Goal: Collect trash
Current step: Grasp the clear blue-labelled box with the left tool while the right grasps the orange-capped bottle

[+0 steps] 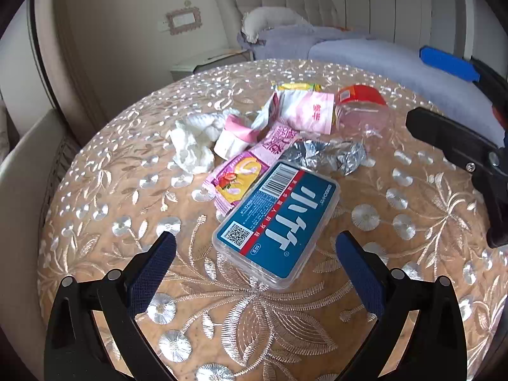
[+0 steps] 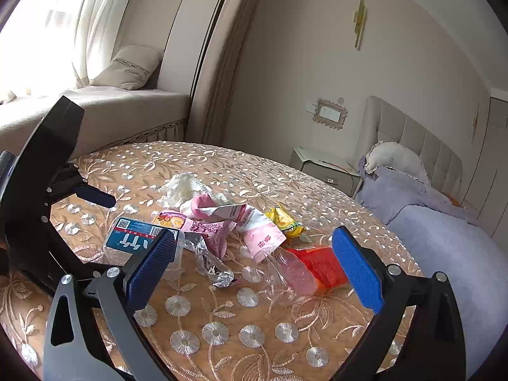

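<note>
In my left wrist view, the left claw stands wide open at the bottom of the frame, gripping nothing, its dark blue pads on either side of the near end of a clear flat plastic box with a blue and red label that lies at the centre on the round table with a gold and silver embroidered cloth. Behind the box, the trash sits in a loose heap: a pink snack wrapper with a strawberry picture touching the box's upper left edge, a crumpled white tissue to the left, a crushed silver foil wrapper to the upper right, a pink and white torn pouch above that, a yellow wrapper at the far side, and a clear plastic bottle with an orange-red label lying on its side at upper right. In my right wrist view, the right claw is also spread open and empty, low in the frame; the bottle lies just inside its right-hand pad, and the foil wrapper rests between the fingers. The left claw shows at the left edge of that view. A bed with a lilac cover fills the right side.
</note>
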### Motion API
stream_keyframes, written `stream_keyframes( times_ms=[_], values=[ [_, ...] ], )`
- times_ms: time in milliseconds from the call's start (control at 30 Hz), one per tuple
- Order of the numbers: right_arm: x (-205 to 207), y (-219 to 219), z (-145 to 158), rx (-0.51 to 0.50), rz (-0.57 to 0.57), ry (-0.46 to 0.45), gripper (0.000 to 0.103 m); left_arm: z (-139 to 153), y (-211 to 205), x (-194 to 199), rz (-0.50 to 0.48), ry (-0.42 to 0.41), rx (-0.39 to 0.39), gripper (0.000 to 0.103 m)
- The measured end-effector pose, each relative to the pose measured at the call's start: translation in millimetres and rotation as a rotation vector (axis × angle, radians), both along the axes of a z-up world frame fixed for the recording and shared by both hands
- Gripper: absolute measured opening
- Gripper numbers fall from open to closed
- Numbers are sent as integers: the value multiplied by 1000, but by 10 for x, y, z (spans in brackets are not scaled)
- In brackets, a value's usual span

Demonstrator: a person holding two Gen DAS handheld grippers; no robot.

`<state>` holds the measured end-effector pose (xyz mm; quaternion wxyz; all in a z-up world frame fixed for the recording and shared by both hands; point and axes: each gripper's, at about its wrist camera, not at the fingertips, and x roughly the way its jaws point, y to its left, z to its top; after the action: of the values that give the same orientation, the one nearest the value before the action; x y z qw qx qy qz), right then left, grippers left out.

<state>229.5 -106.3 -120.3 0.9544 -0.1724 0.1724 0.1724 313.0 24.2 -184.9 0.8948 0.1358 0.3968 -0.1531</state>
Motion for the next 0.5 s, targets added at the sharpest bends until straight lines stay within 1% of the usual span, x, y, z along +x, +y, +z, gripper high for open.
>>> stream_keyframes(
  times_ms=[100,167,200,267,300,333,367,500],
  values=[
    [16,19,-30,-16,-2,3,99,-78,-54,60,-23,43,28,98],
    [27,29,-53,-27,-3,4,99,-97,-81,83,-38,52,34,97],
    [30,26,-65,-32,-4,4,99,-98,-88,87,-48,50,32,92],
    [37,11,-81,-37,-9,5,99,-98,-94,104,-73,71,-8,83],
    [43,-4,-85,-38,-13,7,99,-97,-95,106,-81,80,-27,77],
    [52,-20,-90,-37,-18,10,99,-94,-97,109,-93,88,-48,68],
    [62,-33,-97,-34,-24,12,99,-87,-109,109,-100,94,-61,67],
    [119,-128,-100,-7,-43,37,99,-91,-164,110,-88,85,-49,66]
  ],
)
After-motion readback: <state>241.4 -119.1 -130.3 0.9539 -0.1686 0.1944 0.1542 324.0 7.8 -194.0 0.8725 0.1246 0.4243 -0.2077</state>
